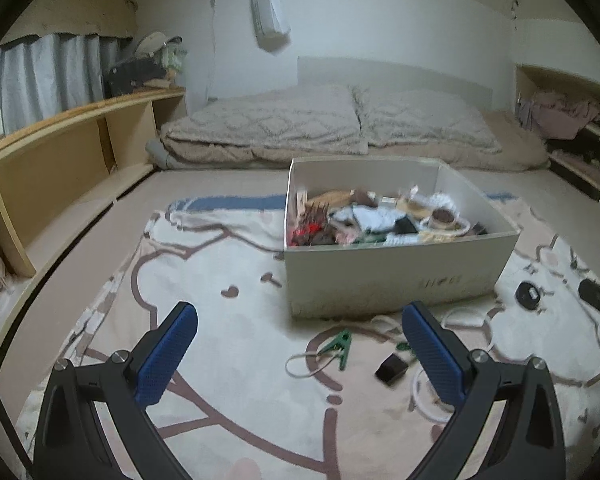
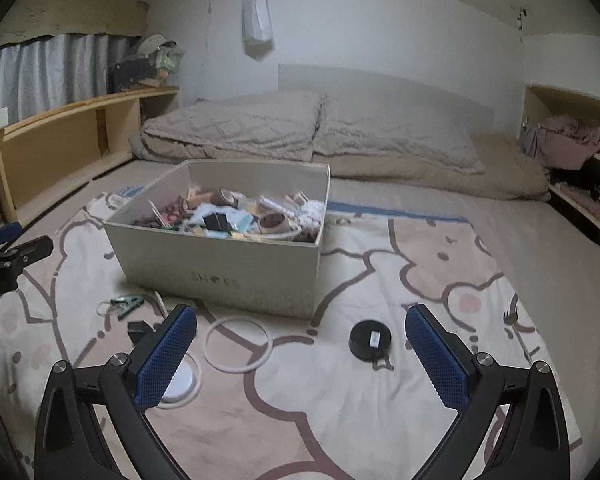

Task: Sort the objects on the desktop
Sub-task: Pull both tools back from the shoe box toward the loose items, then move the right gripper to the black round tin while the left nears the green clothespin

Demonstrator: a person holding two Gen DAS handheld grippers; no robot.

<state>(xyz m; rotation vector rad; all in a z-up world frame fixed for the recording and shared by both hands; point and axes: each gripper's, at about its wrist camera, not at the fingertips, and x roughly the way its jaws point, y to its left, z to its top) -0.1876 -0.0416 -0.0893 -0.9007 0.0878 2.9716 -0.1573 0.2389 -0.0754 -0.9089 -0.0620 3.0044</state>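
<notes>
A white cardboard box [image 1: 380, 280] [image 2: 220, 268] holding several small items stands on a patterned blanket. In front of it lie a green clothes peg [image 1: 338, 345] [image 2: 127, 304], a small black block [image 1: 391, 369] [image 2: 138, 330], white rings [image 2: 237, 345] [image 1: 422, 396] and a round black case [image 2: 370, 340] [image 1: 528, 295]. My left gripper [image 1: 300, 320] hovers open over the blanket, near the peg, holding nothing. My right gripper [image 2: 300, 322] is open too, with the black case between its fingers' lines but farther ahead.
A bed with beige quilts [image 1: 332, 128] fills the back. Wooden shelves [image 1: 60, 148] run along the left wall, and an open shelf of clothes [image 2: 572, 148] is at the right. The left gripper's body [image 2: 8, 256] shows at the right view's left edge.
</notes>
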